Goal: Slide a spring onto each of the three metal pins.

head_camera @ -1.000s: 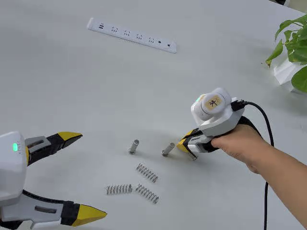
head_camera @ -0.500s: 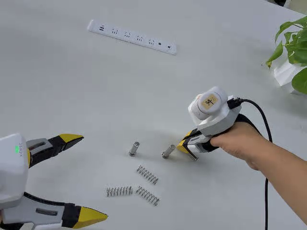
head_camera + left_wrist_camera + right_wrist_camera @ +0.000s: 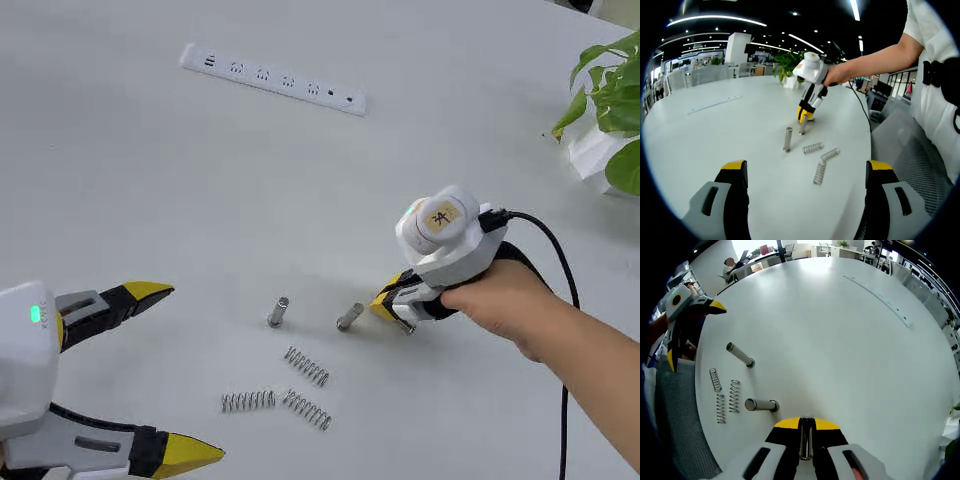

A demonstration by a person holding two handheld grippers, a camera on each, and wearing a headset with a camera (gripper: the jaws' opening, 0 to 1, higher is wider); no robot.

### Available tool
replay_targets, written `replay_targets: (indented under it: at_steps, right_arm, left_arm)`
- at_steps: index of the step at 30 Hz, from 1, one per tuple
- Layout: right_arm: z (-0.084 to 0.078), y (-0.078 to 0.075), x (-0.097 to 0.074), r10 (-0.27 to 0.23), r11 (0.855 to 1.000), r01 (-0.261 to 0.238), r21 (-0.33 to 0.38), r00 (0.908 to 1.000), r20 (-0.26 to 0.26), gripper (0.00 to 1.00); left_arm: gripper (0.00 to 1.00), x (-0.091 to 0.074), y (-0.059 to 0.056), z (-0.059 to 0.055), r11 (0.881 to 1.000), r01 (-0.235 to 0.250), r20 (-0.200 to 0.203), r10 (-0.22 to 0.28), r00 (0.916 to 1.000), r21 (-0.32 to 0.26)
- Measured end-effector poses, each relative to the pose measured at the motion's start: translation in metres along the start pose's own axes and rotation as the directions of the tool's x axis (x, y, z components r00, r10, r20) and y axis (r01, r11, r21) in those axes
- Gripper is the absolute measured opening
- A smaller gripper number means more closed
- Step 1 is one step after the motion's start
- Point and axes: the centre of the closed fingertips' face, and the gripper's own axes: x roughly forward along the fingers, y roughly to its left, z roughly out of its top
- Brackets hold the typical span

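Two metal pins [image 3: 278,310] [image 3: 350,316] stand on the white table. A third pin [image 3: 403,325] is clamped in my right gripper [image 3: 388,306], low over the table just right of them. In the right gripper view the held pin [image 3: 805,437] lies between the shut jaws, with the standing pins [image 3: 761,404] [image 3: 740,354] ahead. Three springs [image 3: 306,366] [image 3: 247,400] [image 3: 306,408] lie loose in front of the pins. My left gripper [image 3: 185,372] hovers wide open at the lower left, holding nothing. Its own view shows the pins [image 3: 787,139] and springs [image 3: 819,172] ahead.
A white power strip [image 3: 272,77] lies at the far side of the table. A potted plant [image 3: 610,100] stands at the right edge. The right gripper's black cable [image 3: 560,300] trails toward the person. The table's edge [image 3: 867,150] runs close behind the springs.
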Motion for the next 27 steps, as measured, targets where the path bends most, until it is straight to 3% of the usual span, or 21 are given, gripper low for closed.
replay_targets:
  at_steps: [27]
  right_arm:
    - [-0.005,0.002,-0.035,-0.043,0.996,0.03,0.087,0.9884,0.145,0.05]
  left_arm:
    - [0.97,0.001,-0.004,0.002,1.0,0.008,-0.006,-0.008,1.0,0.014]
